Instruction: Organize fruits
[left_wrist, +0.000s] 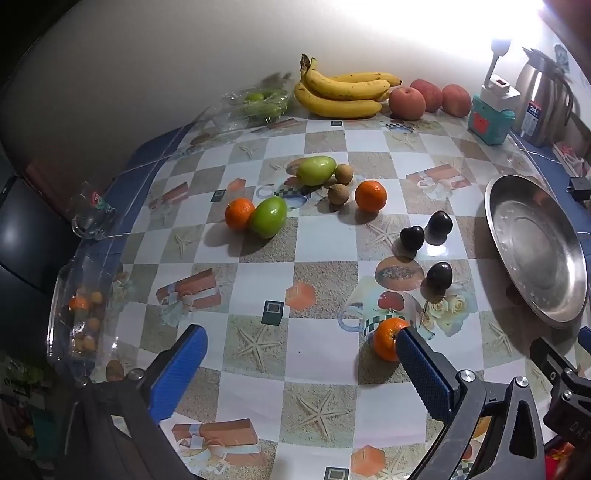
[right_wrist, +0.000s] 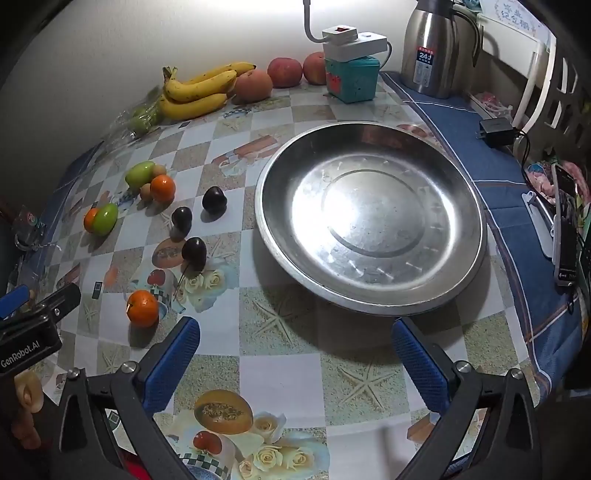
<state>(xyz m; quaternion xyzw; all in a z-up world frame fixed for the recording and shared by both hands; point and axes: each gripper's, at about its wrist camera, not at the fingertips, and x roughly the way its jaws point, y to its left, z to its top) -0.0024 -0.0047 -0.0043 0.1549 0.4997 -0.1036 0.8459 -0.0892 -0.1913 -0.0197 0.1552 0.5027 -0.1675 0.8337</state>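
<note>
- hovering low over the desk (left_wrist: 321, 354), the left gripper (left_wrist: 299, 354) is holding its blue fingers wide apart with nothing between them.
- its right finger (left_wrist: 421, 365) is sitting just beside the near orange (left_wrist: 386, 338), seeming to touch its edge.
- the right gripper (right_wrist: 295, 350) is also standing spread and empty, pointing at the near rim of the steel pan (right_wrist: 369, 218), which is lying bare on the desk.
- three dark plums (right_wrist: 194, 251) are resting left of the pan, the nearest one with a thin stem trailing toward the camera.
- farther left, an orange (left_wrist: 239, 213) is touching a green fruit (left_wrist: 269, 216); behind them another green fruit (left_wrist: 316, 170), two small brown fruits (left_wrist: 338, 194) and a third orange (left_wrist: 370, 195) are clustering together.
- bananas (left_wrist: 343, 94) and three peaches (left_wrist: 406, 102) are lining the wall at the back, with a clear pack of green fruit (left_wrist: 258, 105) to their left.
- a teal box (right_wrist: 352, 79) with a white lamp base on top and a steel flask (right_wrist: 430, 48) are standing at the back right.
- a clear tub (left_wrist: 79, 314) holding small fruits is sitting at the desk's left edge.
</note>
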